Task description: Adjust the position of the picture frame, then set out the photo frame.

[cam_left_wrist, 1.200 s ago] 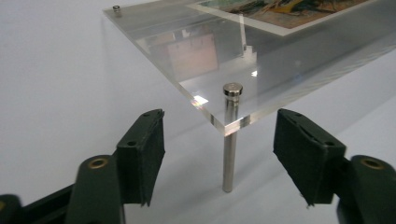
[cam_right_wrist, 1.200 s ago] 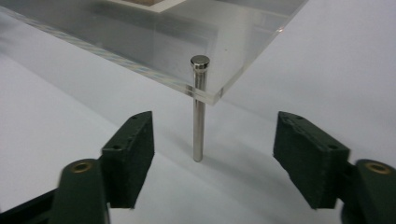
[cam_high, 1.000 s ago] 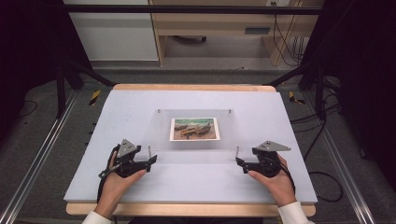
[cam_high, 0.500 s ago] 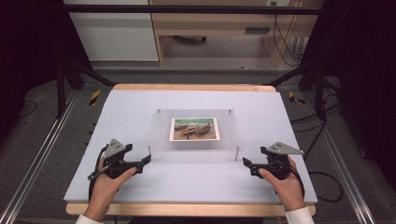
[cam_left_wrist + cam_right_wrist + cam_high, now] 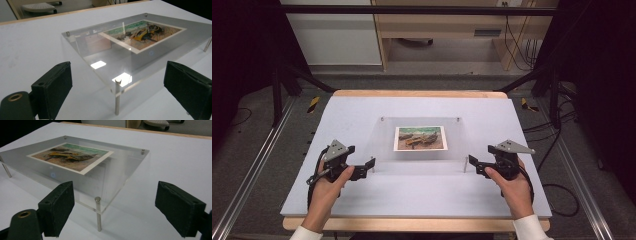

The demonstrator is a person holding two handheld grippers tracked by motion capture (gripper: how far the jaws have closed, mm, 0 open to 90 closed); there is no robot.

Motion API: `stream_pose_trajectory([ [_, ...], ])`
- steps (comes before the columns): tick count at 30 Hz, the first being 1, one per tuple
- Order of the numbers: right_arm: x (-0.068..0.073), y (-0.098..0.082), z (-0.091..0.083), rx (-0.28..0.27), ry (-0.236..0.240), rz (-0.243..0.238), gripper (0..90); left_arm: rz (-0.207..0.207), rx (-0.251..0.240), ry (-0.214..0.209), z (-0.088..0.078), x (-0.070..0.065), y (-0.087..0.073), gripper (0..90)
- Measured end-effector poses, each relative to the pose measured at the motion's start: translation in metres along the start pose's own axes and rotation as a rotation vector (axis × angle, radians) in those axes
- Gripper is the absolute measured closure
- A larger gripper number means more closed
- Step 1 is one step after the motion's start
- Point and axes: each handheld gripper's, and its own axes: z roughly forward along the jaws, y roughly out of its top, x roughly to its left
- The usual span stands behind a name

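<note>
The clear plate [image 5: 421, 145] stands on 4 thin metal legs in the middle of the white table [image 5: 362, 110], with a small print [image 5: 420, 138] of boats lying flat at its centre. I take the plate as my landmark. My left gripper [image 5: 368, 167] sits just off its near left corner, jaws apart with nothing between the pads; they have just been opening. In the left gripper view, that corner's leg [image 5: 117, 96] rises between my 2 black pads, clear of both. My right gripper [image 5: 473, 164] sits just off the near right corner, jaws also spread wide and holding nothing, though they have just eased in a little. In the right gripper view, that corner's leg [image 5: 98, 213] stands between the pads, touching neither. Beyond the plate's far edge runs the table's wooden rim [image 5: 422, 93], then grey floor and a pale wooden desk [image 5: 447, 30] further back.
</note>
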Motion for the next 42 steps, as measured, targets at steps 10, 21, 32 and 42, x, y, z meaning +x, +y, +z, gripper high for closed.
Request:
stream_pose_trajectory([
  [10,0.002,0.019,0.025,0.036,0.022,-0.003,20.7,-0.017,0.049,-0.010,0.031,0.003,0.023,8.2],
  [21,0.000,0.010,0.037,0.059,0.043,0.039,31.5,-0.039,0.055,0.024,0.037,0.000,0.007,14.9],
  [32,-0.004,0.005,0.044,0.095,0.056,0.077,36.1,-0.047,0.058,0.022,0.046,-0.005,0.001,19.2],
  [42,-0.003,0.001,0.051,0.124,0.096,0.133,34.6,-0.104,0.064,0.012,0.047,0.000,-0.002,21.3],
])
